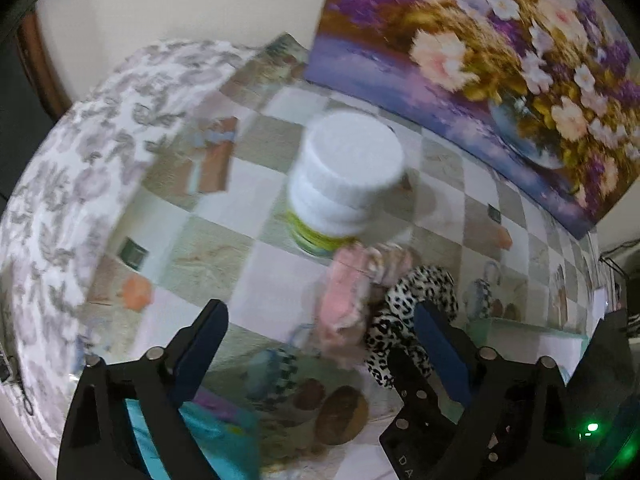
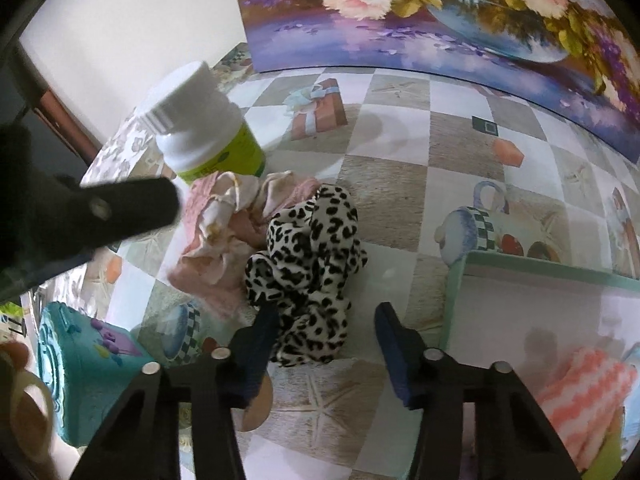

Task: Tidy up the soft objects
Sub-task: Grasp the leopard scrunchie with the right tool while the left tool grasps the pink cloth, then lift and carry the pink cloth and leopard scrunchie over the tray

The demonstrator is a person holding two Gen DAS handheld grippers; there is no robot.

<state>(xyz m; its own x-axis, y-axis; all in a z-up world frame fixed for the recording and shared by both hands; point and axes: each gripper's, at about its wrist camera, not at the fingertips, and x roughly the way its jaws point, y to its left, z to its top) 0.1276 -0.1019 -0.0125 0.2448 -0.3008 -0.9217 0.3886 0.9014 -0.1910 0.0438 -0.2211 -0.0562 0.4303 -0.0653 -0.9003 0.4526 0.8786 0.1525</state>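
Note:
A leopard-print cloth (image 2: 308,264) lies crumpled on the checkered tablecloth, touching a pink cloth (image 2: 224,220) on its left. My right gripper (image 2: 326,328) is open just in front of the leopard cloth, its left finger at the cloth's edge. In the left wrist view the same leopard cloth (image 1: 404,312) and pink cloth (image 1: 344,292) lie ahead of my open, empty left gripper (image 1: 320,332). A pink-and-white striped cloth (image 2: 580,392) lies in a white box (image 2: 520,276) at the lower right.
A white-capped bottle with a green label (image 1: 340,184) stands just behind the pink cloth. A floral painting (image 2: 440,12) leans at the back. A teal toy case (image 2: 76,368) sits at the lower left. A floral fabric mass (image 1: 80,184) fills the left.

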